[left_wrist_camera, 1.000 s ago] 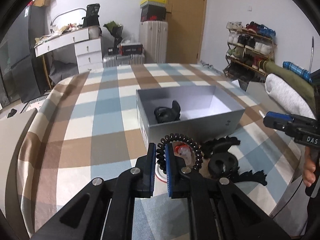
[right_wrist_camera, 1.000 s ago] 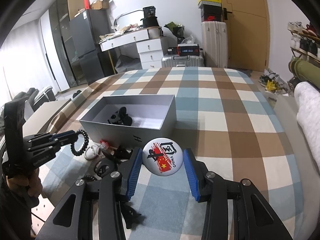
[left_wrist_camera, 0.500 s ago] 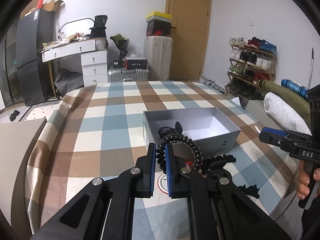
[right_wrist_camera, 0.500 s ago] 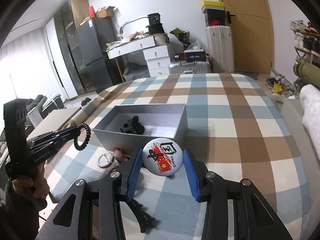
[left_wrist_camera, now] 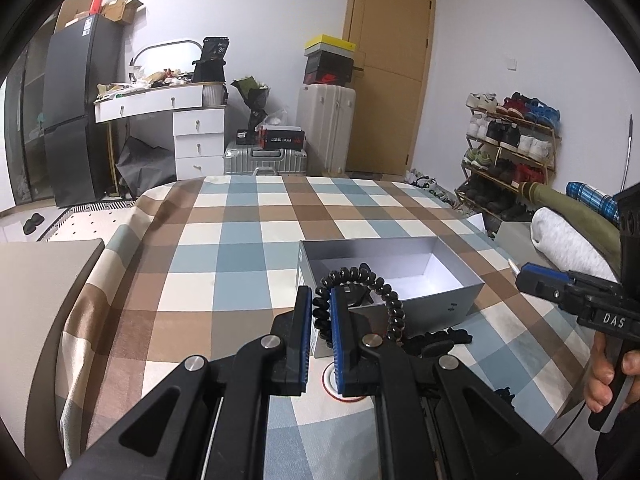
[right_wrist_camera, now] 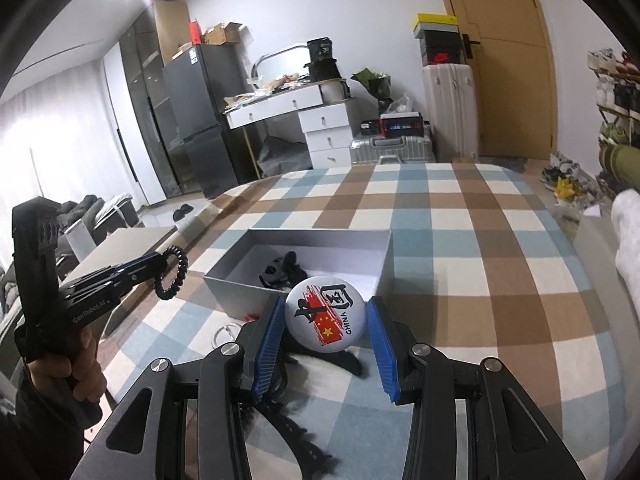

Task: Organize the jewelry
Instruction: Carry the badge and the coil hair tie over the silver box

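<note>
Hair tie (left_wrist_camera: 362,300), black and coiled, hangs pinched in the left gripper (left_wrist_camera: 320,334), short of the grey box (left_wrist_camera: 448,300). Right gripper (right_wrist_camera: 326,340) clamps a round badge (right_wrist_camera: 325,317) above the near wall. Best to carry each over the rim, then let go low. Box floor looks roomy beyond the dark clip (right_wrist_camera: 282,270).

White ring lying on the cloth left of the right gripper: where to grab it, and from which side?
Judging from the right wrist view, the white ring lies flat on the checked cloth, only partly visible beside the right gripper. Probably best to come from above, one finger inside the loop and one outside, pinching the band on its exposed left arc. A side approach looks poor, since it offers little height to clamp.
</note>
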Demonstrator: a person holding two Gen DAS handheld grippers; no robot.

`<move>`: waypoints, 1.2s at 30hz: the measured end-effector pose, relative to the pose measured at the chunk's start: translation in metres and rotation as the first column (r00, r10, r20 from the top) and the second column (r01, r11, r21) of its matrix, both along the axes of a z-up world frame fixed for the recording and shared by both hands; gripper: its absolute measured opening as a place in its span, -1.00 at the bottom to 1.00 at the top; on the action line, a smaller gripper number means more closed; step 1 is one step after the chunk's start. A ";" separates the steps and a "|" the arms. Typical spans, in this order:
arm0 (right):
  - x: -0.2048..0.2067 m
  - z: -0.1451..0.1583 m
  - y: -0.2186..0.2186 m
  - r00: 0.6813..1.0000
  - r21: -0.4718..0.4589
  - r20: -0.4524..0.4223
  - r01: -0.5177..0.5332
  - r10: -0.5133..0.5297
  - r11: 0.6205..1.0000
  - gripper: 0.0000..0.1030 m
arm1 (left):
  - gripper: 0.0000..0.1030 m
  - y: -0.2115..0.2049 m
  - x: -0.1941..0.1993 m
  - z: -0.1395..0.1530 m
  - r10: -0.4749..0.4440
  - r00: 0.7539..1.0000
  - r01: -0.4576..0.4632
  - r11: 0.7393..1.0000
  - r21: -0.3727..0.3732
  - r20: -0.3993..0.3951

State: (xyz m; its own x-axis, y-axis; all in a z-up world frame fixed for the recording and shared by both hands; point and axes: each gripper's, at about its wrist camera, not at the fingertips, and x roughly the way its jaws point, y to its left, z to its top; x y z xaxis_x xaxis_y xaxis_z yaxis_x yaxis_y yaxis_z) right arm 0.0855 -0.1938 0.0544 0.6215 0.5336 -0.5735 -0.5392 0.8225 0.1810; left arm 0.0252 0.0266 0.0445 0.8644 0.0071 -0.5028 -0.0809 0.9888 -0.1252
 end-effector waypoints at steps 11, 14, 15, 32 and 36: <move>0.007 0.003 0.010 1.000 0.017 -0.009 -0.011 0.011 1.000 -0.19 | -0.91 -0.002 -0.004 0.007 -0.001 1.000 0.001 1.000 0.004 0.018; 0.007 0.004 0.014 1.000 0.007 -0.004 -0.018 0.018 1.000 -0.19 | -0.91 -0.003 -0.005 0.009 0.001 1.000 -0.001 1.000 0.008 0.026; 0.006 0.004 0.014 1.000 0.007 -0.003 -0.018 0.018 1.000 -0.19 | -0.91 -0.004 -0.006 0.010 0.000 1.000 0.000 1.000 0.009 0.028; 0.012 0.009 0.019 0.999 0.007 -0.018 -0.026 0.026 1.000 -0.19 | -0.91 -0.019 0.010 0.017 -0.034 0.999 0.034 0.999 -0.004 0.031; 0.020 0.009 0.020 0.999 0.011 -0.027 -0.025 0.025 1.000 -0.19 | -0.91 -0.025 0.027 0.019 -0.037 0.999 0.037 0.999 0.006 0.027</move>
